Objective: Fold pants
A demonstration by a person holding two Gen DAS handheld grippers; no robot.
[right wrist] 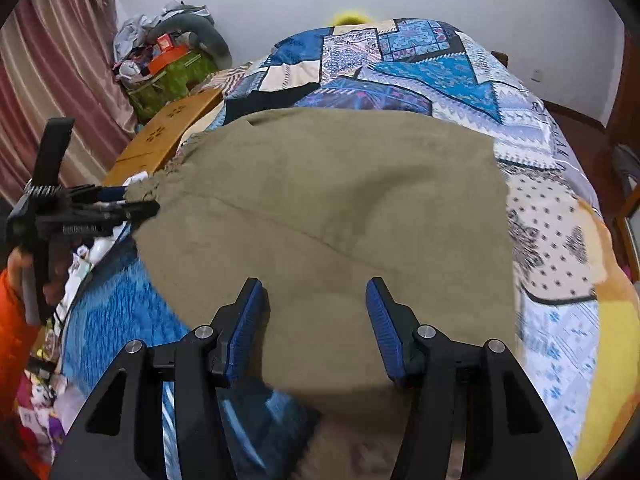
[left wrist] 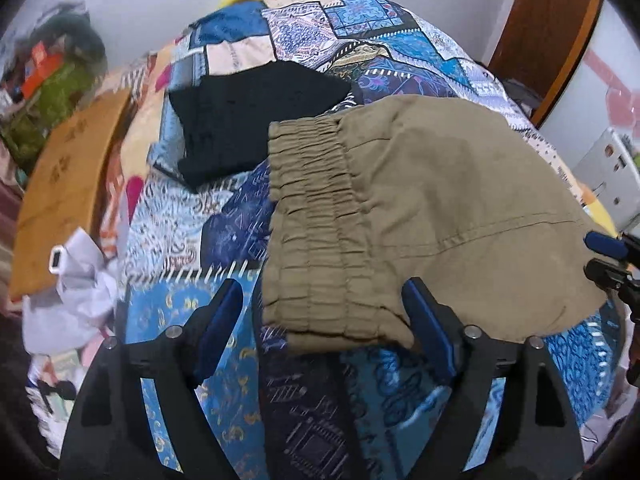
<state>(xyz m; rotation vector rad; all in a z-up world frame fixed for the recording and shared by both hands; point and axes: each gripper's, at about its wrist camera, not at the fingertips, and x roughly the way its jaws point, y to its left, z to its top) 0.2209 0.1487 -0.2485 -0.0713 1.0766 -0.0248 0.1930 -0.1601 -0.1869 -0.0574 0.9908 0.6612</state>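
Note:
Khaki pants with a gathered elastic waistband lie folded on the patterned bedspread. My left gripper is open, its blue pads either side of the waistband's near corner. My right gripper is open just over the near edge of the pants. The right gripper's tips show at the right edge of the left wrist view. The left gripper shows at the left of the right wrist view, at the waistband end.
A folded black garment lies on the bed beyond the waistband. A wooden board and crumpled white cloth sit at the bed's left side. A cluttered green box stands by the curtain. A wooden door is at the far right.

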